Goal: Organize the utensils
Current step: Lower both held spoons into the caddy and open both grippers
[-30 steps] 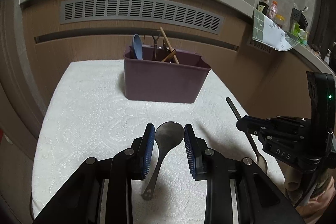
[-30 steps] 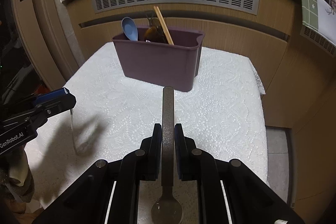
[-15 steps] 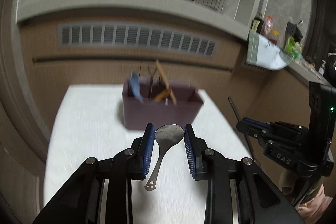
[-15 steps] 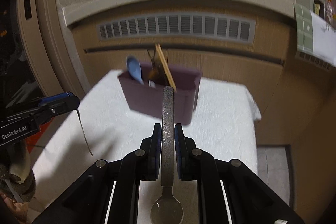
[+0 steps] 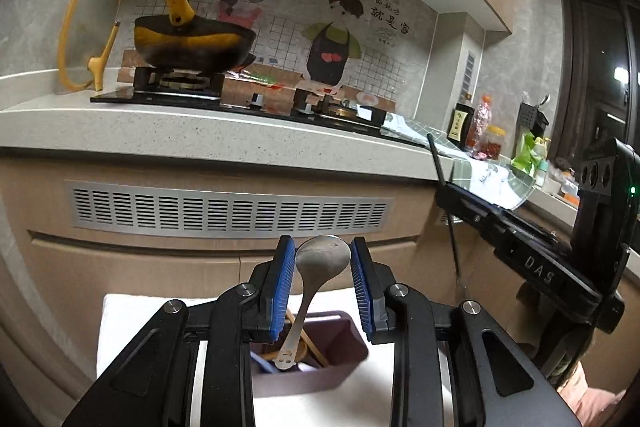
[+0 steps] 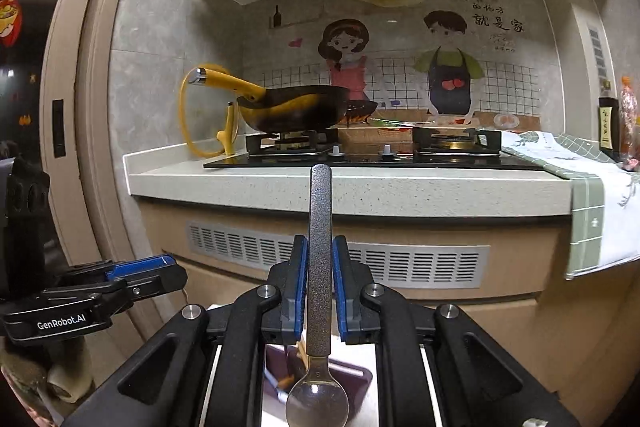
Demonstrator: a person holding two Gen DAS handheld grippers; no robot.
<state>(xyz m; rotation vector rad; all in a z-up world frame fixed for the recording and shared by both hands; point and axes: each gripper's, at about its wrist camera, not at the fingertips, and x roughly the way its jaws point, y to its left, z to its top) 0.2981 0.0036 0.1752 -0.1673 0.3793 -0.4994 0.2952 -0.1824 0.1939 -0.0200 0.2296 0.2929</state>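
I've got both grippers up over the purple plastic rectangular utensil bin (image 5: 320, 351), w/ a piece of cutlery in each, so either can go straight down into it. My left gripper (image 5: 323, 287) pinches a shiny steel ladle-type spoon w/ a round bowl (image 5: 322, 259) by the bowl edges, the blue ribbed pads (image 5: 280, 287) pressed on both sides; its thin handle hangs down, and the tip w/ the cut-out hole sits right over the bin's open top, prob so it drops handle-first. My right gripper (image 6: 320, 283) is pressed tight on the flat grey textured handle of a second steel spoon (image 6: 320, 239); handle points up, bowl hangs low near the camera, over the same bin (image 6: 352, 375) — this one goes bowl-first, I reckon. Bin stands on the white lace-pattern cloth (image 5: 120, 323) covering the tabletop, approx mid-surface toward its far edge as far as I can see; most of it's hidden by my own fingers. Inside the bin: wooden chopsticks (image 5: 310, 343) leaning at an angle, something blue (image 5: 264, 363) at the left end, prob a plastic spoon, plus a pale bit I can't ID. Whether it has dividers, can't tell. Behind: speckled stone countertop (image 6: 360, 187) w/ gas hob and a yellow-handled black wok (image 6: 296, 107), not part of the job.
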